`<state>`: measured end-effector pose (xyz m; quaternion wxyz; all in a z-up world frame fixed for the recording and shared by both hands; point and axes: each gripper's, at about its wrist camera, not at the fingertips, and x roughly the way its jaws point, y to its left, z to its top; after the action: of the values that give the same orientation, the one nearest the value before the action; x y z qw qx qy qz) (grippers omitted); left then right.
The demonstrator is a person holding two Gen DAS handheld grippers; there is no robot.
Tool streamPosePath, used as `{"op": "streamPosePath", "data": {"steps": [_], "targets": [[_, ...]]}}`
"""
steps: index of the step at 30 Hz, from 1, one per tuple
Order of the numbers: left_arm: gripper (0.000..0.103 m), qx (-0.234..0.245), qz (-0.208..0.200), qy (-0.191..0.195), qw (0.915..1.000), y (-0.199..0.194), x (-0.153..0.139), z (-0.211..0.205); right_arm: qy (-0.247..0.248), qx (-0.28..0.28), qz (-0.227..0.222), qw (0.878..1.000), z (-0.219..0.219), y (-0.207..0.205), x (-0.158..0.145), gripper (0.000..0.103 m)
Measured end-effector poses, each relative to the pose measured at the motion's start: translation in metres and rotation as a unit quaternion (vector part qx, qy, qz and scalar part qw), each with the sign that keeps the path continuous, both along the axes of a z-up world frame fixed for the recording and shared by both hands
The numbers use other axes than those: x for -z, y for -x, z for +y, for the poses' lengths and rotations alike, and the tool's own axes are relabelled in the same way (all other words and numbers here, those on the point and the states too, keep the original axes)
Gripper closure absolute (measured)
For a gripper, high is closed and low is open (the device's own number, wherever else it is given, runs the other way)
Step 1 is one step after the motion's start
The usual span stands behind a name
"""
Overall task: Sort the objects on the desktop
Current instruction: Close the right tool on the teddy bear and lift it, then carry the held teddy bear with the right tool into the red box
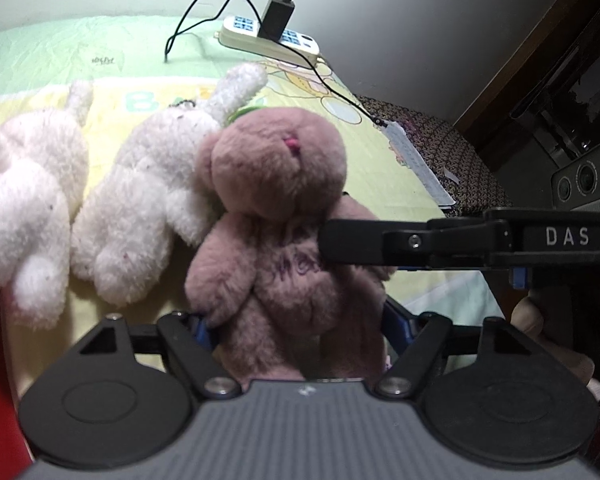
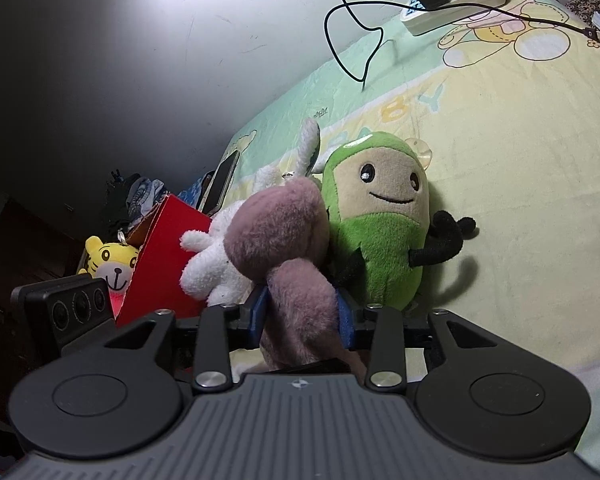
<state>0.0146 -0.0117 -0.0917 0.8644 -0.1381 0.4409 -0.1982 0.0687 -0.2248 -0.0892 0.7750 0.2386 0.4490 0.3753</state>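
A bench [image 1: 380,168] under a pale green and yellow cartoon cloth [image 2: 520,160] stands against a grey wall. At 12 o'clock in the left view a white power strip [image 1: 268,42] lies with a black charger [image 1: 276,18] plugged in and black cables trailing off.

The mauve bear [image 1: 276,216] fills the middle of the left view, upright, face toward the camera. The left tongs [image 1: 300,328] are narrowed on its lower body, blue pads pressed into the fur at each side. The right tongs [image 1: 340,244] reach in from 3 o'clock and meet the bear at chest height; in the right view those right tongs [image 2: 302,316] are pinched on a limb of the bear [image 2: 280,232], pads sunk into the plush.

At 9 to 10 o'clock of the bear in the left view lie two white rabbits [image 1: 140,200], the nearer one touching it, the other [image 1: 24,208] just beyond.

In the right view a green doll [image 2: 380,220] lies on the cloth just behind the bear at 1 o'clock. A red box [image 2: 164,248] stands at 9 o'clock, with a yellow tiger [image 2: 112,264] beside it and a phone [image 2: 224,184] leaning behind.
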Motion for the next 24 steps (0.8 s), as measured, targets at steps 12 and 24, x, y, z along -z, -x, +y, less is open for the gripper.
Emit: {"op": "streamPosePath", "data": {"steps": [12,24], "targets": [[0.026,-0.001,-0.059,0.034,0.9977,0.037,-0.063,0.005,-0.046,0.007,-0.033,0.998,-0.015,0.032,-0.049,0.076],[0.026,-0.054,-0.183,-0.010,0.9816,0.091,-0.150,0.082,-0.116,-0.034,-0.121,0.985,0.060,0.050,-0.122,0.076]]}}
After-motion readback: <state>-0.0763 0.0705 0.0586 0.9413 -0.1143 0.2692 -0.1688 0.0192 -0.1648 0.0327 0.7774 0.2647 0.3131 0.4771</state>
